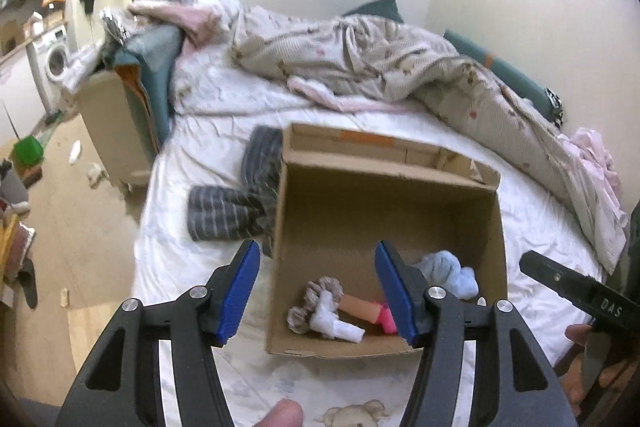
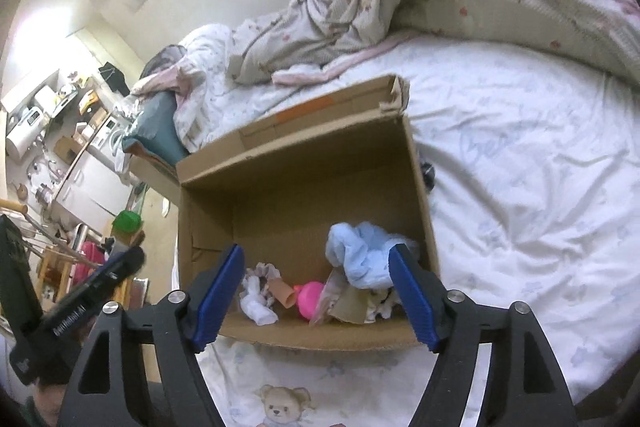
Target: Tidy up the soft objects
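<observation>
1. The left gripper (image 1: 316, 287) is released, its blue pads spread wide and holding nothing, above the near rim of the open brown cardboard box (image 1: 384, 203).
2. The right gripper (image 2: 316, 295) is likewise released and empty.
3. The box sits on the white bed sheet (image 2: 520, 167), near the bed's front edge.
4. Inside lie a light-blue crumpled cloth (image 2: 360, 255), a white rolled sock (image 2: 258, 301) and a pink soft item (image 2: 310, 297).
5. Dark grey striped socks (image 1: 228, 211) lie on the sheet, touching the box's left wall.

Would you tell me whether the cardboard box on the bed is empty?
Not empty: the cardboard box holds a light blue cloth, white sock and pink item.
</observation>
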